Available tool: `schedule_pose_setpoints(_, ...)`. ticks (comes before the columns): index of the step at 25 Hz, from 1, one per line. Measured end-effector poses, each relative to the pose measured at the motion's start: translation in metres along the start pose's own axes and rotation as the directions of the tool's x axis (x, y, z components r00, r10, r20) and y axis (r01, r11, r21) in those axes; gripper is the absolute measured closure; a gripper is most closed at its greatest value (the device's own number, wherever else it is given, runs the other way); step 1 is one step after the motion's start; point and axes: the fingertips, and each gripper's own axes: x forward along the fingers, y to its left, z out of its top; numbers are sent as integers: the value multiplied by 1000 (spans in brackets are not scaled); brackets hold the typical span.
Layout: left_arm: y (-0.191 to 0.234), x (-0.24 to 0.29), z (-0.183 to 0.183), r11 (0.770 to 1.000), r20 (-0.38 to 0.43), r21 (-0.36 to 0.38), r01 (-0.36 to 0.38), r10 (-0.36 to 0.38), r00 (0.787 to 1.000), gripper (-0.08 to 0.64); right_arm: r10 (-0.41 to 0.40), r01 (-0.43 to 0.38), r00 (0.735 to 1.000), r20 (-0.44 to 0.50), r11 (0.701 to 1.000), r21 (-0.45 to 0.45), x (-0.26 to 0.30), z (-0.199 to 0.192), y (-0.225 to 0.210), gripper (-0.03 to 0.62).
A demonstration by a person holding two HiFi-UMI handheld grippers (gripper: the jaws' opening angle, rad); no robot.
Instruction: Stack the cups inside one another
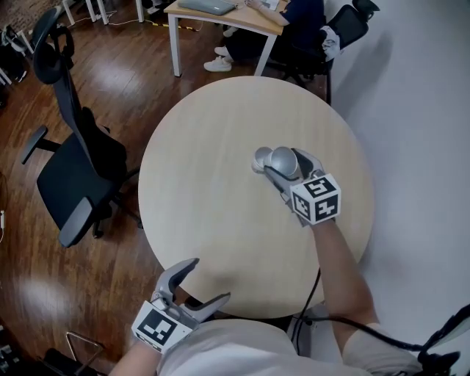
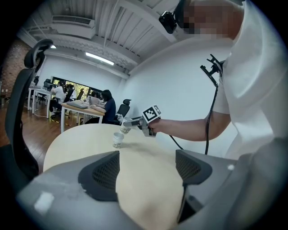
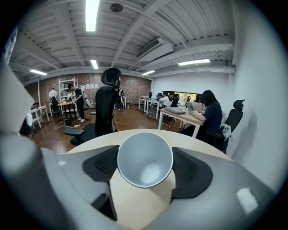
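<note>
A white paper cup (image 3: 145,158) sits between the pads of my right gripper (image 3: 145,165), its open mouth facing the camera and its inside empty. In the head view this held cup (image 1: 286,158) hovers over the right half of the round pale wooden table (image 1: 205,191), with my right gripper (image 1: 283,164) shut on it. A second cup (image 1: 261,157) stands just left of it; in the left gripper view this patterned cup (image 2: 118,139) is upright on the table, the held cup (image 2: 125,129) tilted just above it. My left gripper (image 1: 209,280) stays open and empty at the table's near edge.
A black office chair (image 1: 73,169) stands left of the table. A desk (image 1: 220,16) with a seated person (image 1: 301,29) is beyond the far edge. A white wall runs along the right side. A black cable (image 1: 345,323) trails from my right arm.
</note>
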Motion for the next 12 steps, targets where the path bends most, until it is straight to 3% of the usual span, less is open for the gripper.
schedule_pose_setpoints(3,1,-3,-4,1000,-6,-5,9,-9,1000,150,-20,19,1000,16,999,47,4,3,-17,227)
schedule_pose_setpoints(12,19,-28,-18,999,-16,-37,-21,21,1000,150,-59,61,998,-23,995,75,34,-13,-28,227)
